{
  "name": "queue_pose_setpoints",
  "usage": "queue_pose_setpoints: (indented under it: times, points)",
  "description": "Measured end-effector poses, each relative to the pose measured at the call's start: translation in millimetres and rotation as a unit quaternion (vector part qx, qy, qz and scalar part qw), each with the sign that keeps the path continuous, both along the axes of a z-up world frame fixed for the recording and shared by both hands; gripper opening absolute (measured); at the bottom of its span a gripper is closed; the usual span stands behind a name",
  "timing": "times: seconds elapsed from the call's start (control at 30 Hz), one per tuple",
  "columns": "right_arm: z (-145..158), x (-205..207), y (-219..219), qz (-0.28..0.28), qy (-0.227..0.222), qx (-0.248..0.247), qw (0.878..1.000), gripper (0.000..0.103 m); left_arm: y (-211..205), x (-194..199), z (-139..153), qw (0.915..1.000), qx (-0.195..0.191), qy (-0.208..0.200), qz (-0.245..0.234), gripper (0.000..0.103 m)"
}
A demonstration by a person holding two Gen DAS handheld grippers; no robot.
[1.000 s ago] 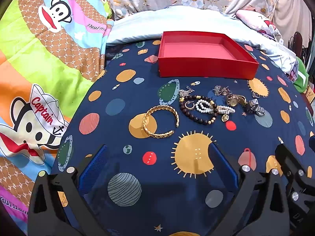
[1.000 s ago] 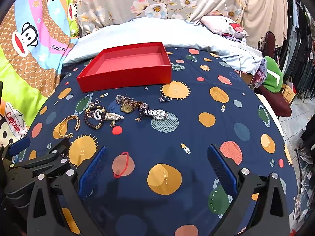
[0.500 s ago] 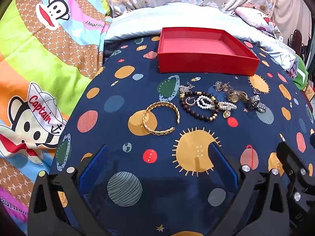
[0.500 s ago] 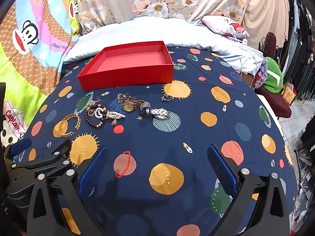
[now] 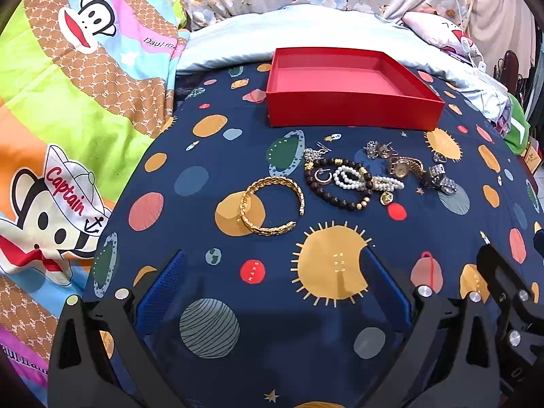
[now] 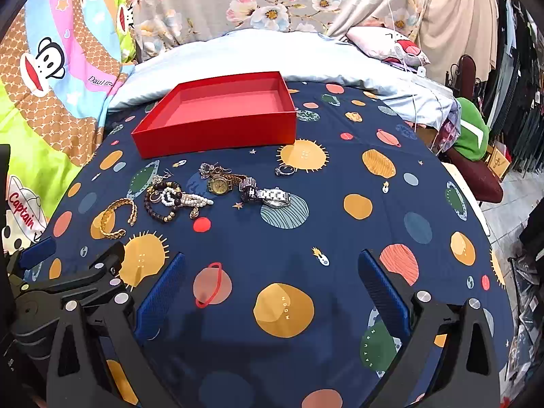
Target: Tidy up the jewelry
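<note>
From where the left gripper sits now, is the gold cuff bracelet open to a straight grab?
Probably yes. The left gripper has its jaws open, and only bare patterned cloth lies between it and the gold cuff bracelet, which sits apart from the dark bead bracelet.

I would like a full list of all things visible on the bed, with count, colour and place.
box: one, red, nothing inside, far side of the sheet
cuff bracelet: one, gold, leftmost piece
bead bracelet: one, dark brown, right of the cuff
pearl bracelet: one, white, lying over the beads
watches: two, gold and silver, right of the pearls
ring: one, silver, near the box corner
sheet: one, navy with planets
left gripper: open, nothing in it
right gripper: open, nothing in it
</note>
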State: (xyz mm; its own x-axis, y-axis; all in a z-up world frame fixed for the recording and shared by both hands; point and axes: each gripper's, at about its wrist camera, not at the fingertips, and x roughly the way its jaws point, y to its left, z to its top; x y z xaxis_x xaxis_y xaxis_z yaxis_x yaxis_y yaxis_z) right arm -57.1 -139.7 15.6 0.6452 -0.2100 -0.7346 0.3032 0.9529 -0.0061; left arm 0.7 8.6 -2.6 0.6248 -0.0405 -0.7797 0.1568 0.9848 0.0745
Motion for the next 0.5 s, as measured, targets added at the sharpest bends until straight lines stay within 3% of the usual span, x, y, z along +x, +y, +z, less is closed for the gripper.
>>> queue_pose_setpoints:
  times: [0.5]
  points:
    - [-3.0,0.2,-3.8,0.0,0.002,0.006,1.0,0.098,1.7,2.1,-5.7,1.0,-0.001,0.008,-0.001,0.098]
